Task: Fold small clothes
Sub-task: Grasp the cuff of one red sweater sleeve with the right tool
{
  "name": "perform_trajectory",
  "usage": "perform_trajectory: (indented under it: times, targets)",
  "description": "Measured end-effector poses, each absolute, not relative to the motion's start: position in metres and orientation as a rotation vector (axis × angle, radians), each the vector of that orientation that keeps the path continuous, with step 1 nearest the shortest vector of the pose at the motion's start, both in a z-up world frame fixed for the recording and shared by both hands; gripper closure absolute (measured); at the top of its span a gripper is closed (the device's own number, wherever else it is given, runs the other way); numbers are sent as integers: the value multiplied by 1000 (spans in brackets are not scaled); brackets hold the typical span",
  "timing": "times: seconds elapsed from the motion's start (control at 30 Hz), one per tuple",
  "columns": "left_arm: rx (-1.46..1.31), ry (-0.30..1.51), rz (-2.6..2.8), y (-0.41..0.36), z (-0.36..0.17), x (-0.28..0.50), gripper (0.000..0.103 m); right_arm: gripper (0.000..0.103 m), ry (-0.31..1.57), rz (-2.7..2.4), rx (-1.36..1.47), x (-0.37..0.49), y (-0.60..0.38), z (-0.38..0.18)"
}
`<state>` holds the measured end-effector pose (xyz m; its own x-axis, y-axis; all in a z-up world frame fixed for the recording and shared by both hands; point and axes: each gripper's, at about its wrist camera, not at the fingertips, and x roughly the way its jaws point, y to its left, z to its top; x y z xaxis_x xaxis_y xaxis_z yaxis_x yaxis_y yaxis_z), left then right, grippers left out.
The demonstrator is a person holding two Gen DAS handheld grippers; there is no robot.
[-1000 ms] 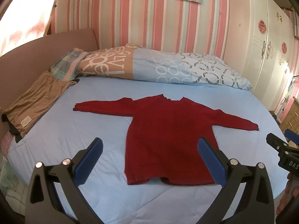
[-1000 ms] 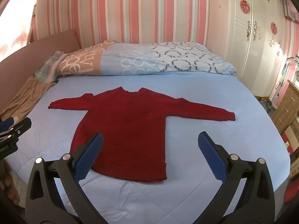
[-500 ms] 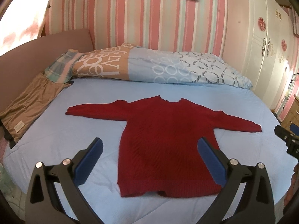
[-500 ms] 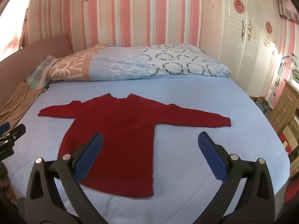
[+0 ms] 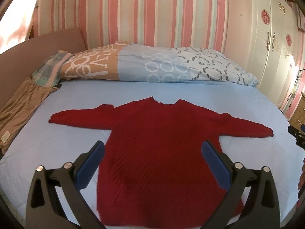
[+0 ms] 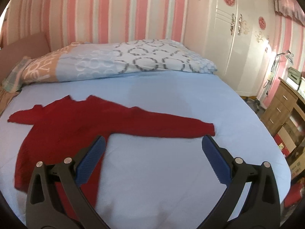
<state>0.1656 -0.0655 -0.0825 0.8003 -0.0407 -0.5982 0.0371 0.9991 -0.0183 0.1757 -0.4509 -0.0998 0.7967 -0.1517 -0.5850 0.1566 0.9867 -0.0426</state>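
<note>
A red sweater [image 5: 162, 143] lies flat and face up on the blue sheet [image 5: 57, 143] of the bed, both sleeves stretched out to the sides, collar toward the duvet [image 5: 152, 66] bunched along the far edge. Your left gripper [image 5: 152, 160] hovers over the sweater's lower body with its blue pads [image 5: 91, 164] spread wide apart, holding nothing; the fabric fills the gap between them. Your right gripper [image 6: 153, 158] is also wide open and empty, held above bare sheet just short of the sweater's right sleeve [image 6: 162, 126]; its right pad sits near the cuff [image 6: 208, 129], its left pad over the edge of the body. Whether either gripper touches the cloth cannot be told. In the left view, the tip of your right gripper shows at the frame's right edge, beside the cuff. A brown garment [image 5: 19, 110] lies at the left side of the bed. Pink striped wallpaper [image 5: 148, 19] backs the scene, with a white wardrobe [image 6: 228, 38] and a wooden dresser [image 6: 282, 106] to the right.
</note>
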Motion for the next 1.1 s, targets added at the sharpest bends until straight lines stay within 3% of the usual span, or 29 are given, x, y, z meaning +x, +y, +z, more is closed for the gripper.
perform_trajectory:
  times: [0.5,0.63,0.9,1.03,1.1]
  targets:
    - [35,603,-18,-134,-135,271,2,4,623,-205,17,268,-601,-182]
    - [48,615,-28,-155,-159,310,2,19,688,-203,66,284,-631,-214]
    - [54,650,-18,-183,-196,369,1,19,761,-253,73,317,-673,-257]
    - [68,659,-8,-198,-207,383,2,31,837,-269,65,334,-685,-273]
    - [67,672,-17,-207,-212,388,2,32,888,-271,83,343,-692,-284]
